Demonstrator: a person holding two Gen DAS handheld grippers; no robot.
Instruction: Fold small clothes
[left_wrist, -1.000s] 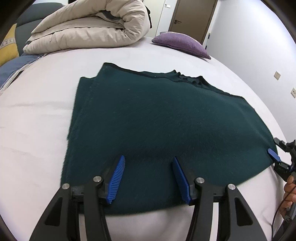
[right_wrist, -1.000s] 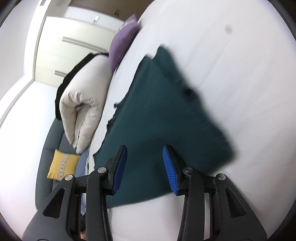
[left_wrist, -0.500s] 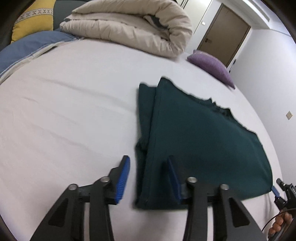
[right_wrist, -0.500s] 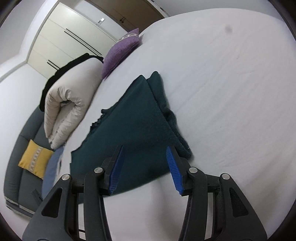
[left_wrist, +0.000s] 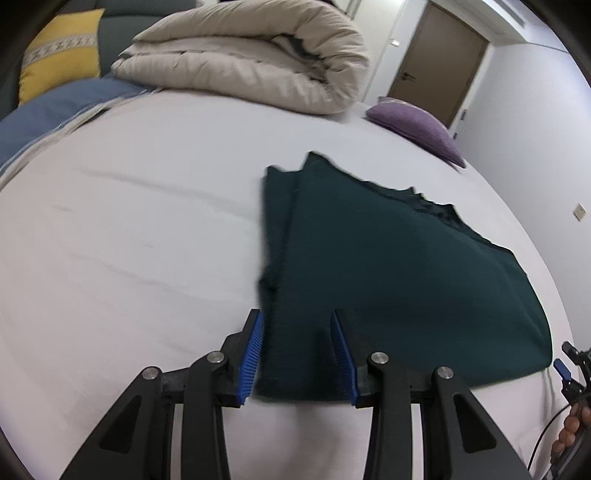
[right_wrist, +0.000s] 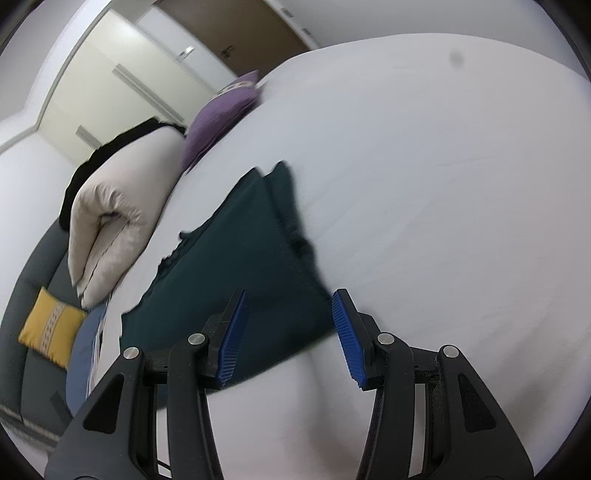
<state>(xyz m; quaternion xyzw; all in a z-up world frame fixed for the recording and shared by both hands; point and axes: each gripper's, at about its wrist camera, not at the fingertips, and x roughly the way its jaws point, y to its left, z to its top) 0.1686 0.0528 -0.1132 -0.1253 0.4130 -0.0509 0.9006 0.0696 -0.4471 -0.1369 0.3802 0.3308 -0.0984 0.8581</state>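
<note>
Between parted blue-ribbed jaws of left gripper (left_wrist: 298, 354): near left corner of dark green fuzzy knit garment (left_wrist: 399, 273), partly folded on white bedsheet (left_wrist: 129, 229). Right gripper (right_wrist: 290, 332) likewise agape, straddling opposite near corner, nothing clamped. Judged soft, light, limp; best pinched through both layers at near corners.

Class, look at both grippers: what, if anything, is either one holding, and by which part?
Nothing is held. Both the left gripper and right gripper have open jaws at corners of the green garment.
</note>
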